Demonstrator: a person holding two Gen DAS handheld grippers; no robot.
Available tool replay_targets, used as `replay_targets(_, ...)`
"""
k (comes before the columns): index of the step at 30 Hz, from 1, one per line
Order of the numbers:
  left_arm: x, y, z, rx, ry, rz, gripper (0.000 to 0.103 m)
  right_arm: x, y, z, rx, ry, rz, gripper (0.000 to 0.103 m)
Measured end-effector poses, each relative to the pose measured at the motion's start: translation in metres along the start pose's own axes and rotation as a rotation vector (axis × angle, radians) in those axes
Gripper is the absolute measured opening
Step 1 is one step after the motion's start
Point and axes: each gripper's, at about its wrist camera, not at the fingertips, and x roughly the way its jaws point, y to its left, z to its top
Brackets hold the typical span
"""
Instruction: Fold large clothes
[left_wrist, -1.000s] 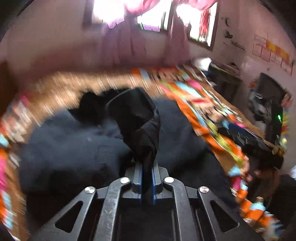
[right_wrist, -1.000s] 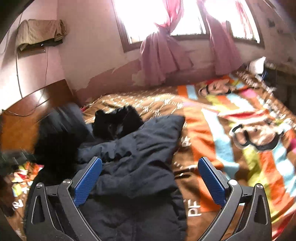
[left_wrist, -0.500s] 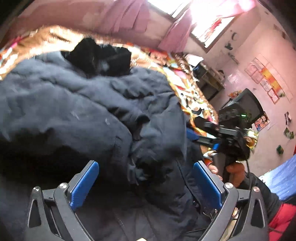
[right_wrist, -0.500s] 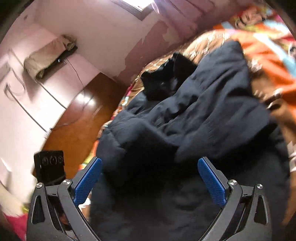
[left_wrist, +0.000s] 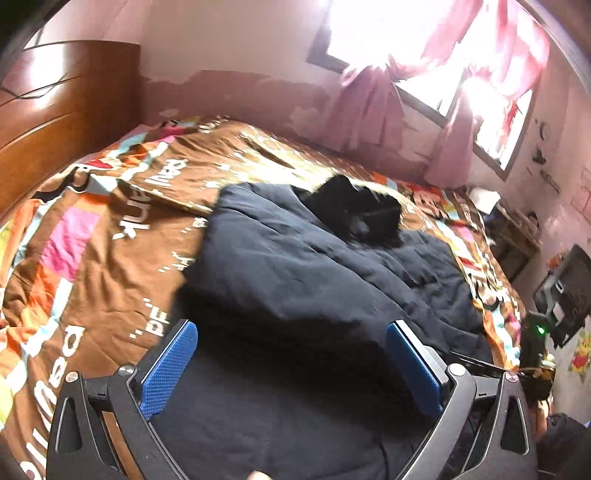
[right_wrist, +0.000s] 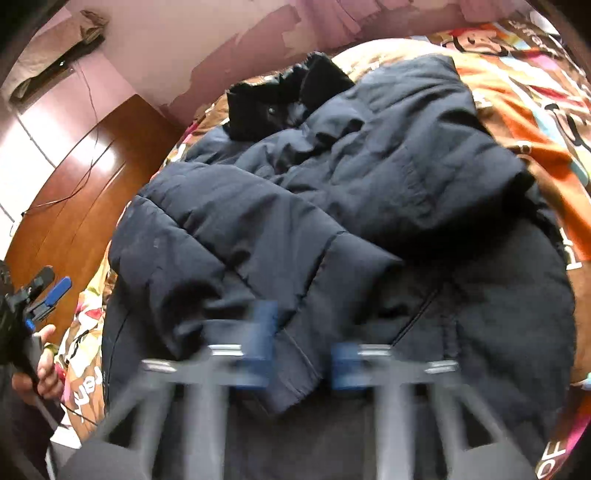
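Note:
A large dark navy padded jacket (left_wrist: 314, 280) lies on the bed, its black furry hood (left_wrist: 354, 214) at the far end; it fills the right wrist view (right_wrist: 332, 221) with both sleeves folded across the body. My left gripper (left_wrist: 291, 362) is open and empty above the jacket's near hem. My right gripper (right_wrist: 299, 354) is motion-blurred, its blue pads (right_wrist: 258, 347) partway together over a sleeve cuff; whether it grips is unclear. The left gripper also shows at the left edge of the right wrist view (right_wrist: 44, 291).
The bed has a brown and multicoloured cartoon bedspread (left_wrist: 92, 258). A wooden headboard (left_wrist: 55, 110) stands at the left. Windows with pink curtains (left_wrist: 369, 107) are behind. A dark desk and equipment (left_wrist: 561, 295) stand at the right.
The left gripper let go of the dark sleeve, opened and pulled back to the jacket's hem. The right gripper came down over the jacket and its fingers have moved closer together.

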Motion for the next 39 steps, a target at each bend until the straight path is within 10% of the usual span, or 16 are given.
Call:
replay_targets(9, 0.033, 0.007, 0.012, 0.017, 0.035, 0.089, 0.102, -0.072, 0.011, 0.046, -0.137, -0.262, -0.19, 0.005)
replay_targets(12, 0.052, 0.003, 0.018, 0.026, 0.042, 0.111, 0.102, -0.059, 0.0, 0.056, -0.16, -0.225, -0.303, 0.017)
replay_targets(16, 0.074, -0.001, 0.039, -0.003, -0.017, 0.065, 0.102, -0.065, 0.001, 0.06, -0.237, -0.331, -0.378, 0.06)
replay_targets(20, 0.098, -0.02, 0.06, -0.001, -0.047, 0.045, 0.102, -0.047, 0.029, 0.074, -0.382, -0.289, -0.312, 0.06)
replay_targets(26, 0.169, -0.035, 0.046, 0.129, 0.163, -0.027, 0.095, 0.039, 0.029, 0.081, -0.452, -0.033, -0.238, 0.061)
replay_targets(30, 0.186, -0.049, 0.013, 0.346, 0.136, 0.034, 0.095, 0.049, 0.013, 0.068, -0.49, -0.109, -0.171, 0.065)
replay_targets(39, 0.2, -0.066, 0.0, 0.433, 0.168, 0.155, 0.097, 0.054, 0.023, 0.05, -0.545, -0.173, -0.263, 0.068)
